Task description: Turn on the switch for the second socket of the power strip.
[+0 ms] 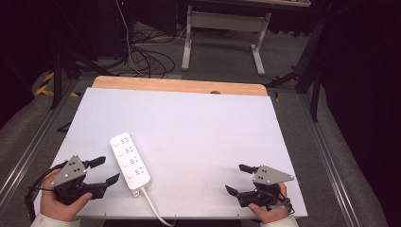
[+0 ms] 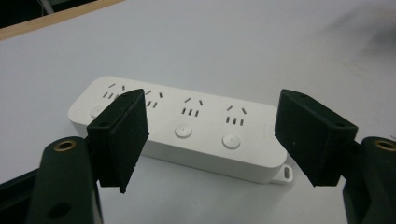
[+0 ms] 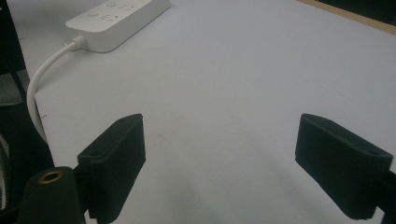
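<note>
A white power strip with several sockets and round buttons lies flat on the white table top, left of centre. Its white cable runs off the near edge. My left gripper is just left of the strip, jaws open and pointing at its long side, not touching it. In the left gripper view the power strip lies just beyond the left gripper. My right gripper stands open near the front right over bare table. From the right gripper the power strip and its cable sit far off.
A wooden strip borders the table's far edge. On the floor beyond lie tangled cables and a white desk frame. Metal rails run along both sides of the table.
</note>
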A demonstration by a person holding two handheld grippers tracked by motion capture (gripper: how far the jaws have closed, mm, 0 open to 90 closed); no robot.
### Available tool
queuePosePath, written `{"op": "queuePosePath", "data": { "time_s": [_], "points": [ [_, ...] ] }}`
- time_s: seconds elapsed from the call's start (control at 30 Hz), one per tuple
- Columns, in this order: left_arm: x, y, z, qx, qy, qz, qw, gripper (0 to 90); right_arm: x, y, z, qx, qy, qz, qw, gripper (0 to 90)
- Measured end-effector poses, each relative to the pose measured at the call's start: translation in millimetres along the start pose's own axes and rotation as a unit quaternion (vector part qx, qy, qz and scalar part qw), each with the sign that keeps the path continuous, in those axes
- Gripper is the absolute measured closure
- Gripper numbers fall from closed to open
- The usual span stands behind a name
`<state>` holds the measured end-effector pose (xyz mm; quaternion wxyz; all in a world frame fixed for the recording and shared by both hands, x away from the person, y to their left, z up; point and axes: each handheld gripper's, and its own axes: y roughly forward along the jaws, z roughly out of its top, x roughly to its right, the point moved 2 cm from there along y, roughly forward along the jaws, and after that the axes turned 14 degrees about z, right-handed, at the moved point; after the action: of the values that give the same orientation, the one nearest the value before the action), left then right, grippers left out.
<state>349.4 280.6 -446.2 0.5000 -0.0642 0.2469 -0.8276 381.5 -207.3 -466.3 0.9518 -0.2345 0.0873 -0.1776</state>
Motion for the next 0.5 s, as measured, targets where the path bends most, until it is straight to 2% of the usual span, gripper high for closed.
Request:
{"op": "queuePosePath", "data": {
  "time_s": [0.33,0.5],
  "points": [
    [4.3,11.9,14.4,-0.001,0.009,-0.005,0.9999,26.2,-0.4,0.6,-0.3,-0.005,-0.003,-0.001,1.0,16.7],
    [4.3,16.0,18.4,-0.001,0.006,-0.01,0.9999,26.2,-0.4,0.9,-0.4,-0.005,-0.002,0.0,1.0,16.7]
  ]
}}
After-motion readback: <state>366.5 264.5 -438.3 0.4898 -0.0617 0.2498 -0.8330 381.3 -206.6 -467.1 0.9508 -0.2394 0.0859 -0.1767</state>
